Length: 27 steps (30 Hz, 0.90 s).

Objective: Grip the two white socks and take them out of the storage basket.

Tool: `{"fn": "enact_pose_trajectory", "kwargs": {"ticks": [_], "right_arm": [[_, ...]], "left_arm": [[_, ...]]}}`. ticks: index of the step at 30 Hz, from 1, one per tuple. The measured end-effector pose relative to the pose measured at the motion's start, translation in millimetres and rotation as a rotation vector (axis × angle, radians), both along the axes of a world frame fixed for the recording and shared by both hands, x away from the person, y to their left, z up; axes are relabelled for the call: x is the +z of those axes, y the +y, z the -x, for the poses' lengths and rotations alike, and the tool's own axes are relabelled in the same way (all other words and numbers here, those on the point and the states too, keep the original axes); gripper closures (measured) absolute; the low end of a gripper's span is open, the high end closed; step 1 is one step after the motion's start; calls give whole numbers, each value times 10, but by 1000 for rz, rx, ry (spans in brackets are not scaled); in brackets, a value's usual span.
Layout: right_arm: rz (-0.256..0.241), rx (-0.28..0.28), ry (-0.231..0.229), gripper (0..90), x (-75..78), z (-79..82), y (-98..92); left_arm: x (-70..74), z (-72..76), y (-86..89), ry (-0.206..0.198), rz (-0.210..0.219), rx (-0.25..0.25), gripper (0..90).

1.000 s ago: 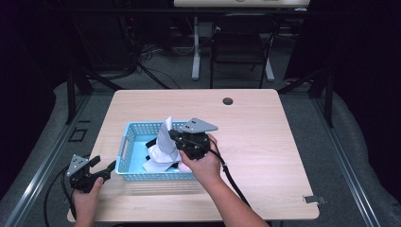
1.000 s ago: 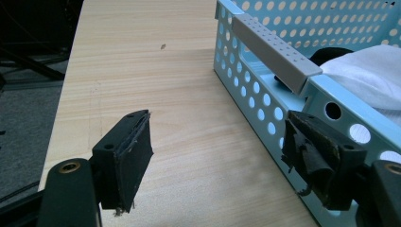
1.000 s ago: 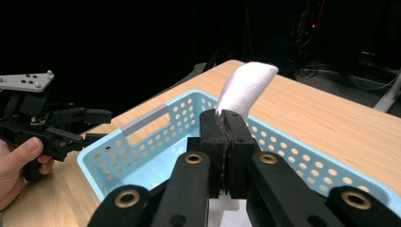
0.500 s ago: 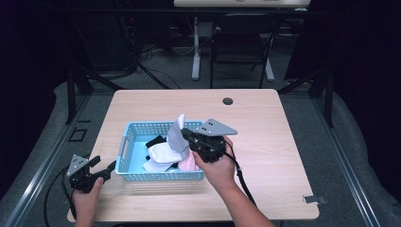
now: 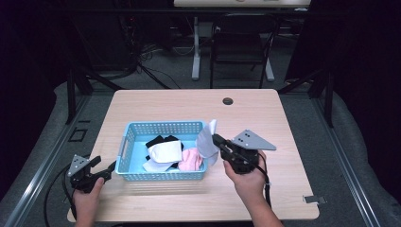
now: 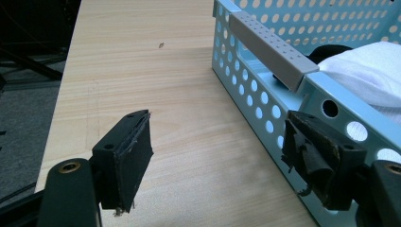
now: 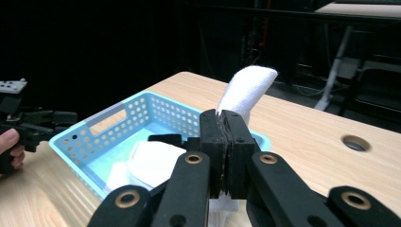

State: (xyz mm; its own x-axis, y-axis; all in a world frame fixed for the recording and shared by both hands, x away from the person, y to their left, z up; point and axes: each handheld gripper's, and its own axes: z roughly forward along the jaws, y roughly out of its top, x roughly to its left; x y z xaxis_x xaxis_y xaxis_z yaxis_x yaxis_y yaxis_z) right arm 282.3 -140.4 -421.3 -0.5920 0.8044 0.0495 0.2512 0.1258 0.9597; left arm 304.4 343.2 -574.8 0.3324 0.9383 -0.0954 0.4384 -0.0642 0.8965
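One pale sock [image 5: 206, 140] is up in the air at the right end of the blue basket [image 5: 161, 128], pinched tight in the right hand-held gripper [image 5: 218, 140], whose jaws are pressed together on the cloth! Down in the basket I count three more pieces: one white [image 5: 164, 152], one pink [image 5: 190, 159], one black [image 5: 160, 140]. The left hand-held gripper [image 6: 222, 156], jaws spread wide with nothing between them, sits on the counter [image 5: 255, 111] at the basket's left end.
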Motion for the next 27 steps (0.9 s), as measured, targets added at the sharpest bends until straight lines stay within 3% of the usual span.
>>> {"fn": "enact_pose_trajectory", "kwargs": {"ticks": [10, 21, 27], "right_arm": [[0, -80, 31, 885, -152, 94, -329], [29, -111, 57, 885, -309, 98, -408], [35, -132, 94, 885, -484, 54, -468]], "left_arm": [[-1, 1, -1, 0, -1, 2, 246], [-1, 2, 1, -1, 0, 2, 246], [-1, 2, 0, 0, 0, 2, 246]]}}
